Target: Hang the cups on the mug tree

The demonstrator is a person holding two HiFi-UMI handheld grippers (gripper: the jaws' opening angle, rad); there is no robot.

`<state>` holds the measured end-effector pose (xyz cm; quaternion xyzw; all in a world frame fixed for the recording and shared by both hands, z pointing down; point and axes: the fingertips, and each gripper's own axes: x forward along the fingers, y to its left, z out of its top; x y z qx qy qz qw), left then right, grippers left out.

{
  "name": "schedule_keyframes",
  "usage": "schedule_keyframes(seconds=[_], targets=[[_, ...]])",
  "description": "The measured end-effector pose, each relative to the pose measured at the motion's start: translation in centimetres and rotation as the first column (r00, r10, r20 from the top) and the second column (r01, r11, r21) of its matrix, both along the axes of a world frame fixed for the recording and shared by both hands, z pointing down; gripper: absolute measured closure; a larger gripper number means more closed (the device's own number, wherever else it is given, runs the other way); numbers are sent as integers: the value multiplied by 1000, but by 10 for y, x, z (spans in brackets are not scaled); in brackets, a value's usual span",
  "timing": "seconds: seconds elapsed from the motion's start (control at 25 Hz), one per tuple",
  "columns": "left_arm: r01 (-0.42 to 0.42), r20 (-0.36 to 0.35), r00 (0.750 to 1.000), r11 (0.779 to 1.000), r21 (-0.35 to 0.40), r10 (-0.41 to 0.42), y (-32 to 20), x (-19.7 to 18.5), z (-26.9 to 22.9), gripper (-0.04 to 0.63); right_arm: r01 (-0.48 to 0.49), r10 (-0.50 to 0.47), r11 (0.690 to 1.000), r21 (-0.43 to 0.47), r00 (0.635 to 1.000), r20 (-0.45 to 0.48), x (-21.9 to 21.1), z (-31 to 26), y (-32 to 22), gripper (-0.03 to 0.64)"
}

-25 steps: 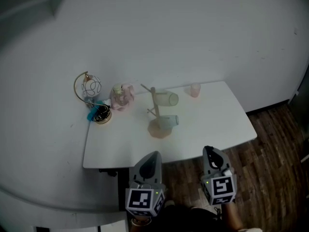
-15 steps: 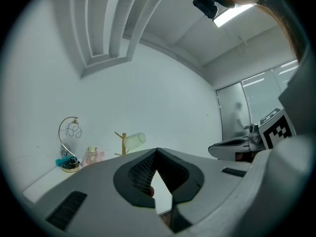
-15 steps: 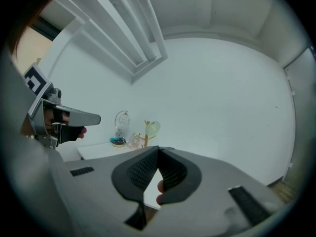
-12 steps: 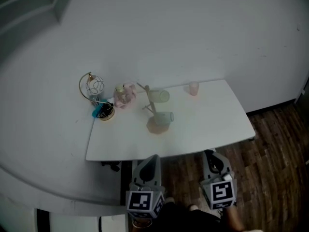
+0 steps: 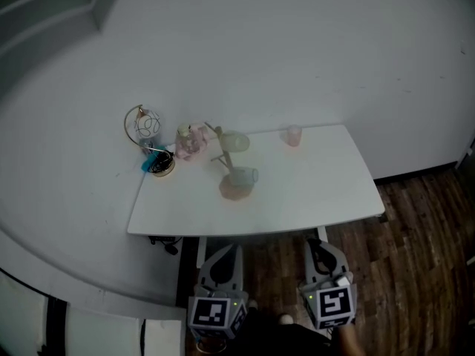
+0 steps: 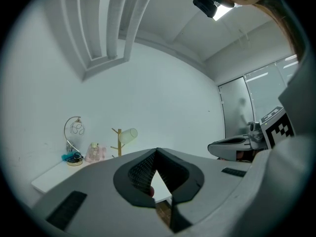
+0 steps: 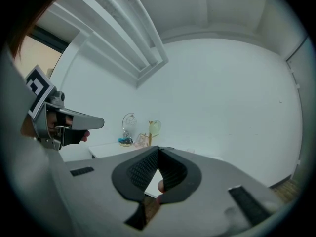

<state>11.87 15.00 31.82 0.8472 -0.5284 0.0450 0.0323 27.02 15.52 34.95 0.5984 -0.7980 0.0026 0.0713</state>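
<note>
Mug tree [image 5: 225, 170], centre of the white table [image 5: 319, 199]: two pale cups hung, upper cup [image 5: 234, 141] and lower cup [image 5: 243, 175]. Pink cup [image 5: 294, 135]: upright near the table's upper right edge, unhung. Left gripper [image 5: 228, 252] and right gripper [image 5: 315, 245], bottom of frame, off the table: tongs pressed together, nothing pinched. Advice: spread the right tongs, take the pink cup by its wall, leaving its handle (too small to make out) free for a peg.
</note>
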Motion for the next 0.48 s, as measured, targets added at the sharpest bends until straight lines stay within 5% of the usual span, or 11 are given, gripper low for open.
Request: schedule_keyframes(seconds=[0.48], targets=[[-10, 30, 1000, 1000, 12, 10, -1, 18, -1, 595, 4, -5, 1000, 12, 999, 37, 15, 0, 0, 614]])
